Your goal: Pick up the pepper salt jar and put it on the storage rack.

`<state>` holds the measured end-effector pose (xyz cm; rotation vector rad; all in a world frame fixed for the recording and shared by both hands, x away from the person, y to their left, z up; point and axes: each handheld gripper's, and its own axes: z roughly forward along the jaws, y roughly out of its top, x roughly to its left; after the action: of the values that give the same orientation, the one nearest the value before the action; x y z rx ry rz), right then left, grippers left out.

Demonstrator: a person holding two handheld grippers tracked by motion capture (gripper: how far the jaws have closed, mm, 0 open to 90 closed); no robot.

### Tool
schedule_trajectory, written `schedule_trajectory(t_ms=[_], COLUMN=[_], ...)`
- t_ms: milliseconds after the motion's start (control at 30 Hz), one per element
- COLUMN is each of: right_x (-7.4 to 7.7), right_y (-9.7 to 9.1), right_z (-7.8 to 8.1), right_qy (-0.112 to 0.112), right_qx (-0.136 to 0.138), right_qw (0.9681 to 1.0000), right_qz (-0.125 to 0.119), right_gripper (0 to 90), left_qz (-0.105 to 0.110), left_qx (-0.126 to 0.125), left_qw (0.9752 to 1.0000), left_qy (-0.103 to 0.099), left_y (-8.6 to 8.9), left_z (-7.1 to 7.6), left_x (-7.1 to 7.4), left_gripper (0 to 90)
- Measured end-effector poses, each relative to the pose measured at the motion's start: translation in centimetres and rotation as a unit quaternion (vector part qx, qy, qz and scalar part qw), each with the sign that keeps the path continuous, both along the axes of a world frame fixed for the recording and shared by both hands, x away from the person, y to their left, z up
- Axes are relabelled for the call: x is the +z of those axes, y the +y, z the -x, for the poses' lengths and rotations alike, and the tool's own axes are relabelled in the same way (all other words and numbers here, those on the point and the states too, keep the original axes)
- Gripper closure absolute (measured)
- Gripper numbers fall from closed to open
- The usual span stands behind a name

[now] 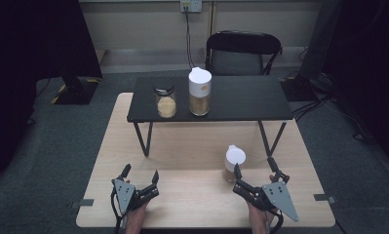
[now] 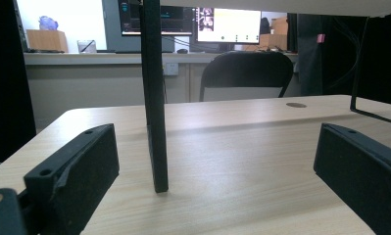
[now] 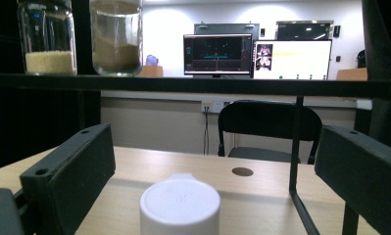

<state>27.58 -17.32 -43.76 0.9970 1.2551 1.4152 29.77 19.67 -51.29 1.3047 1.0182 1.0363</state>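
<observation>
A small white-lidded jar (image 1: 233,163) of brownish grains stands on the wooden table (image 1: 182,146), just ahead of my right gripper (image 1: 255,169), which is open. In the right gripper view its white lid (image 3: 179,204) sits low between the wide-apart jaws, untouched. My left gripper (image 1: 141,174) rests open near the table's front left, nothing between its fingers. On a black raised shelf (image 1: 241,100) stand a black-lidded jar of pale grains (image 1: 165,101) and a tall white-lidded jar of brown grains (image 1: 200,91); both jars (image 3: 47,36) (image 3: 115,36) also appear from below.
The shelf's thin black legs (image 1: 144,139) stand on the table; one leg (image 2: 155,98) rises close ahead of the left gripper. A black chair (image 1: 243,52) stands behind the table. Dark stands flank both sides on the floor.
</observation>
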Motion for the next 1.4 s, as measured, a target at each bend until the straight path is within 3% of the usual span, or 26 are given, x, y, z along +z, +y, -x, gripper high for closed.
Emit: schedule_trajectory(t_ms=[867,1400], right_x=[-3.9,-6.6], right_y=[0.2,0.3], right_z=[-0.2,-0.1], right_qy=[0.032,0.065], right_qx=[0.001,-0.003], right_qw=[0.9995,0.9978], right_qz=[0.006,0.007], right_gripper=[0.0,0.0], left_qz=[0.0,0.0], left_qx=[0.0,0.0], left_qw=[1.0,1.0], left_qy=[0.0,0.0], left_y=[0.0,0.0], left_z=[0.0,0.0], left_x=[0.0,0.0], left_gripper=[2.5,2.5])
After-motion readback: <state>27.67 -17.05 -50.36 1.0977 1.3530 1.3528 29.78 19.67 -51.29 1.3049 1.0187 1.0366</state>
